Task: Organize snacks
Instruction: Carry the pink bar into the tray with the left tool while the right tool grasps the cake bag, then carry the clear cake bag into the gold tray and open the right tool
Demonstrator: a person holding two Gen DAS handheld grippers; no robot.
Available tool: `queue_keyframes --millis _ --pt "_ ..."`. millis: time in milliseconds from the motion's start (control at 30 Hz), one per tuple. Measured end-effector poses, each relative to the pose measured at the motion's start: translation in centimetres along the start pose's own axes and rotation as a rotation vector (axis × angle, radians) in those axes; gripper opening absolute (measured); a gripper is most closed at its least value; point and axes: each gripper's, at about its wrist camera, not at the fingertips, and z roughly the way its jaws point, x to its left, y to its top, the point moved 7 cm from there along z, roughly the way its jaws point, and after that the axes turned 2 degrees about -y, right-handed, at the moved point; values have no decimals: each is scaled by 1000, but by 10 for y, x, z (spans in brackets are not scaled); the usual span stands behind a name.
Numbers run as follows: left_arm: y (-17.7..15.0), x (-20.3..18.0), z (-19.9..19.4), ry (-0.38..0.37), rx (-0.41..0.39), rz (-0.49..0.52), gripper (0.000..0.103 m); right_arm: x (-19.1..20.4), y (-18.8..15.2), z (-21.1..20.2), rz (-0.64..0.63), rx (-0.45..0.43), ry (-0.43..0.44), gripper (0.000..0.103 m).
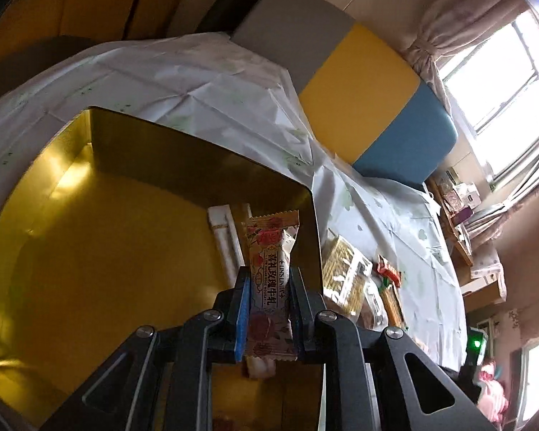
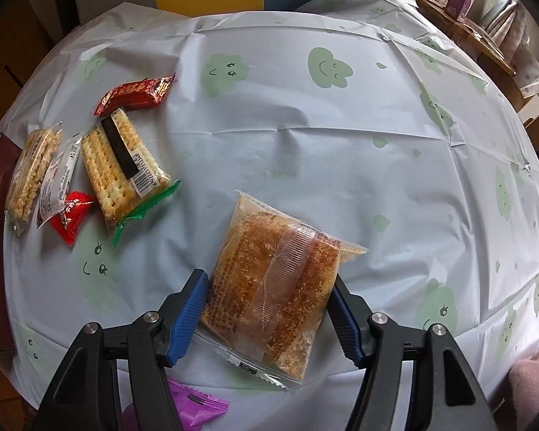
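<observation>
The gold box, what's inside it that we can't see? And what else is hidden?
- Gold box, left wrist view: the left tongs and their candy bar cover its near part; a white packet is half hidden behind the bar.
- Purple wrapper, right wrist view: mostly under the right tongs.
- Brown cake packet: print too blurred to read.

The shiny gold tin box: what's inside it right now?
Inside the gold tin box, one long white wrapped stick lies near the far wall. The floral-wrapped nougat candy, clamped in the left gripper, and the fingers cover the rest.
</observation>
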Motion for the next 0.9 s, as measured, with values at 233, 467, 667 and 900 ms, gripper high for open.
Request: queue_keyframes --millis 233,467,667,900 --pt "15 -5 38 7 18 -21 34 3 0 -2 -10 -2 -5 66" --pt "4 1 30 57 4 21 49 5 -1 -2 -19 -3 -8 66" --pt "-23 -8 2 89 -40 150 49 6 -2 -2 -27 -7 -14 66" --pt "-65 -33 -25 99 -69 315 49 6 -3 -2 -31 -10 -16 66"
